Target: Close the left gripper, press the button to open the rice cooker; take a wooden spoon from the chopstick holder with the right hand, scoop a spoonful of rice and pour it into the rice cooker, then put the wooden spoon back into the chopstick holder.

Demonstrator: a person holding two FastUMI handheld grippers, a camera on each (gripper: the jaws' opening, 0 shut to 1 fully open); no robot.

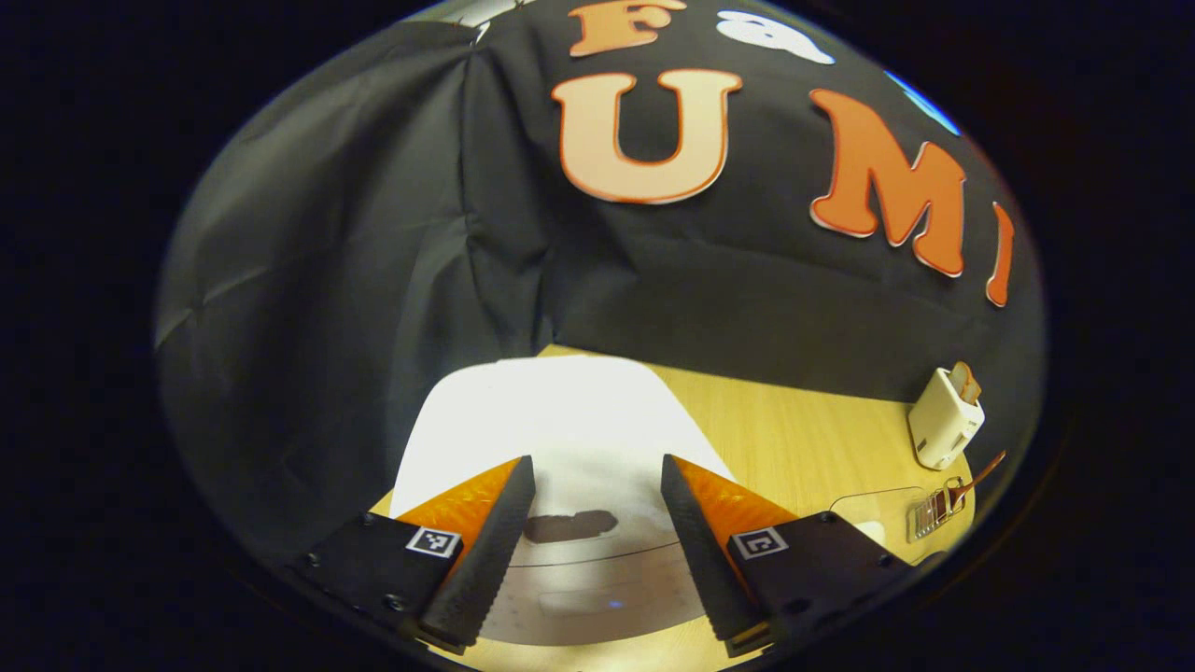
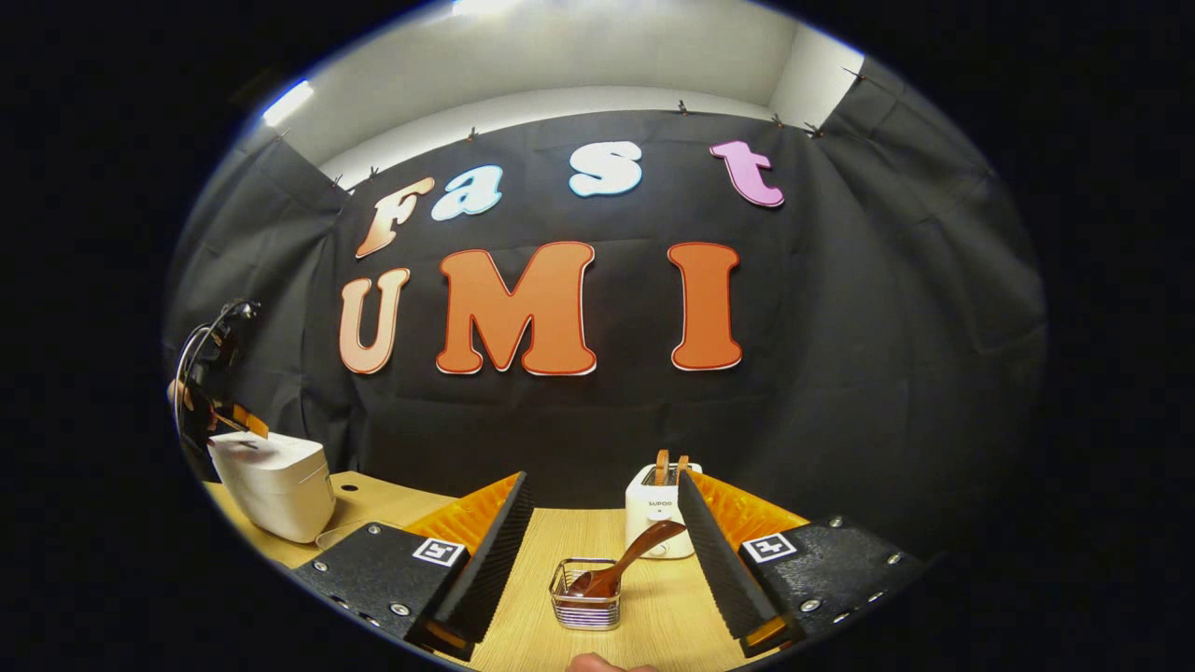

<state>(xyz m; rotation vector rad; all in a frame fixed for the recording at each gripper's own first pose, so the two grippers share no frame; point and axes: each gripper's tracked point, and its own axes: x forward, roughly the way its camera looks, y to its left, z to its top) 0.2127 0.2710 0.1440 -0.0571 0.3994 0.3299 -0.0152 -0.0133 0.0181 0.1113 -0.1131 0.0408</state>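
One rice cooker (image 1: 569, 439), one wooden spoon (image 2: 627, 558), one chopstick holder (image 2: 585, 607)

A glossy white plastic rice cooker (image 2: 275, 483) sits on the pale matt wood-grain table (image 2: 672, 607), while at 6 o'clock in the right gripper view a smooth, polished wooden spoon (image 2: 624, 560) leans in a shiny metal-wire chopstick holder (image 2: 585, 605).

rice cooker (image 1: 569, 448) front behind fingers

Warm, dim booth light from a ceiling strip (image 2: 288, 101) — the rice cooker (image 1: 560, 420) lid glares overexposed; fisheye bending and softness grow toward the edges.
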